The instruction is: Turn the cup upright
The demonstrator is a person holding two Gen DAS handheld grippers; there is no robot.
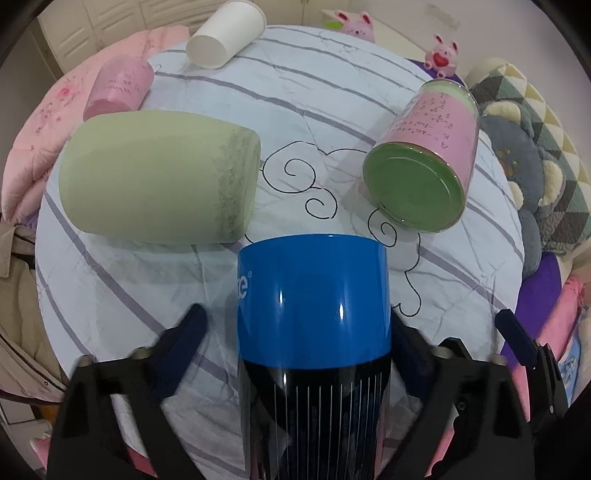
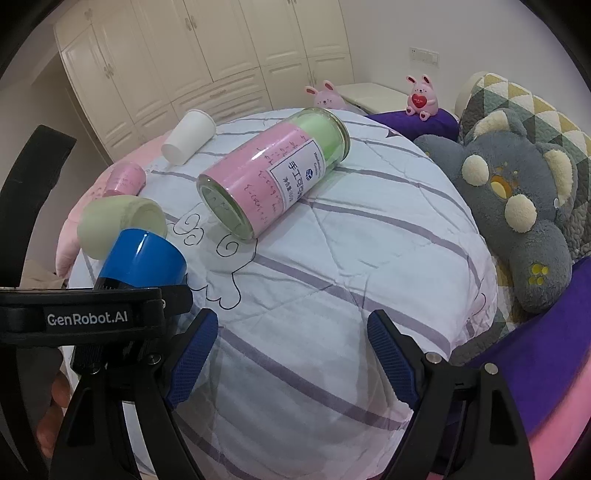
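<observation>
On the bed's striped quilt [image 1: 332, 92] several containers lie on their sides. At the far left a small pink cup [image 1: 118, 86] rests at the quilt's edge, beside a pink blanket [image 1: 44, 122]. Just in front of it lies a pale green cup [image 1: 159, 177], its base turned toward the middle of the quilt. Farther back a white paper cup [image 1: 225, 33] lies tipped over, base toward the camera.

In the middle, the left gripper [image 1: 347, 325] has its jaws set wide, one on each side of a blue cup [image 1: 314, 299]. The cup is blue at its far end and dark with thin white lines nearer the camera, and it lies between the jaws; whether the pads [image 1: 181, 347] touch it cannot be told. In the right wrist view the blue cup [image 2: 142, 260] sits just beside the pale green cup [image 2: 122, 225].

To the right lies a glass jar [image 1: 424, 158] with a pink label and a green end. The right gripper [image 2: 291, 350] hovers over bare quilt, jaws wide, holding nothing. At the far right a grey plush toy [image 2: 517, 206] leans on a patterned pillow [image 2: 517, 99], with two pink bunny toys [image 2: 421, 96] behind.
</observation>
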